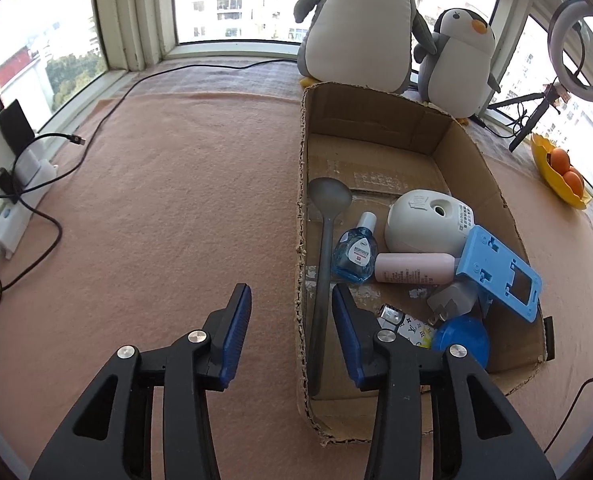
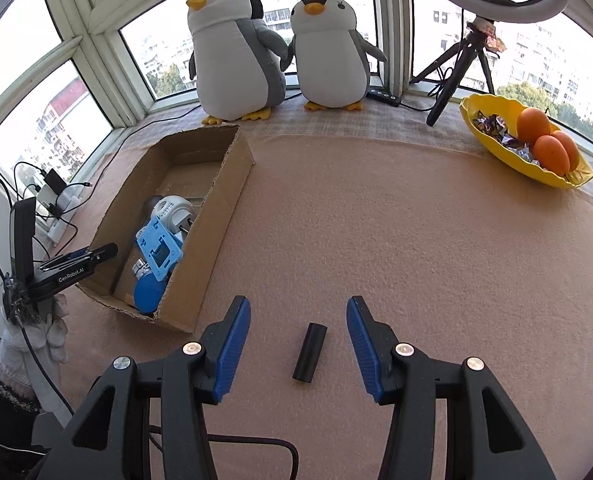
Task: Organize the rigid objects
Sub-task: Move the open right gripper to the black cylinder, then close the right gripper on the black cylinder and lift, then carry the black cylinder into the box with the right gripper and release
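Nearest, we see our right claw (image 2: 298, 344) released, its ribbed blue pads apart around a short black cylinder (image 2: 309, 352) lying on the fuzzy peach bench (image 2: 376, 220). Our left claw (image 1: 291, 330) gapes empty astride the ragged cardboard box (image 1: 302, 240) wall, by a long grey spoon (image 1: 324, 264). Beyond sit two plush penguins (image 2: 276, 48).

- Two plush penguins (image 2: 280, 48) stand at twelve o'clock by the window.
- Yellow bowl (image 2: 492, 148) of oranges (image 2: 544, 142) sits at two o'clock.
- Ring light tripod (image 2: 462, 66) stands at one o'clock.
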`<action>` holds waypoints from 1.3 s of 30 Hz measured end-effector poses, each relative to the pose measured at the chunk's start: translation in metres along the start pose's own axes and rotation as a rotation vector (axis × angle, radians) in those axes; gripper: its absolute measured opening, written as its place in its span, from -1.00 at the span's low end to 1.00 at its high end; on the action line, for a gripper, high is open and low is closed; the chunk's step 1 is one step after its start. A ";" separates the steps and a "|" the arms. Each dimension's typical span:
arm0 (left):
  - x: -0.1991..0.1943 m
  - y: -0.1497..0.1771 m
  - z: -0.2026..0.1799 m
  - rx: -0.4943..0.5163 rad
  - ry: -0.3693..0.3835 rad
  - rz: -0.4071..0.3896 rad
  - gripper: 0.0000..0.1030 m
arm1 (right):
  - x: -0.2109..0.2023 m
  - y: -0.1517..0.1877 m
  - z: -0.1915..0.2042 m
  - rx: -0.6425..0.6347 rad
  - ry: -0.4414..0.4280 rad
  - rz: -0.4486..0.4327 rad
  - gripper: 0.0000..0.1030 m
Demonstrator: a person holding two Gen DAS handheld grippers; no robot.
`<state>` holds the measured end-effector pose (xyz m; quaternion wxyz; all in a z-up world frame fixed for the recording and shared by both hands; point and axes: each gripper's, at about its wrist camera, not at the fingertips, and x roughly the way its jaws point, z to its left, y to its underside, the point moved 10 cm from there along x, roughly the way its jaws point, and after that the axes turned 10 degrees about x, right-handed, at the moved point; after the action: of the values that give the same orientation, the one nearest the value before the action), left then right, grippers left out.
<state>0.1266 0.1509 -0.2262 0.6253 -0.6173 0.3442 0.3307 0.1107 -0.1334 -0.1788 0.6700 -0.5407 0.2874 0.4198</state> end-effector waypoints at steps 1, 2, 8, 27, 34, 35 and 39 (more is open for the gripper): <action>-0.003 0.000 0.001 -0.006 0.001 -0.005 -0.22 | 0.002 0.001 -0.004 0.007 -0.001 0.008 -0.11; -0.007 0.000 0.003 -0.010 0.000 -0.012 -0.22 | 0.005 0.002 -0.008 0.014 0.000 0.016 -0.11; -0.031 -0.003 0.017 -0.027 -0.020 -0.051 -0.22 | 0.034 0.010 -0.020 0.057 -0.010 0.119 -0.12; -0.056 -0.002 0.024 -0.067 -0.020 -0.092 -0.22 | 0.083 0.046 -0.016 -0.017 0.051 0.311 -0.71; -0.047 0.004 0.018 -0.064 -0.001 -0.065 -0.22 | 0.067 0.039 -0.015 -0.001 0.046 0.229 -0.71; -0.044 0.005 0.017 -0.064 0.003 -0.060 -0.22 | 0.063 0.035 -0.013 -0.007 0.049 0.208 -0.71; -0.034 0.004 0.011 -0.057 0.012 -0.046 -0.22 | 0.039 0.016 0.011 -0.046 0.036 0.112 -0.71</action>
<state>0.1046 0.1628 -0.1995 0.6128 -0.6447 0.3240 0.3224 0.1153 -0.1119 -0.2167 0.6275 -0.5465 0.3193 0.4536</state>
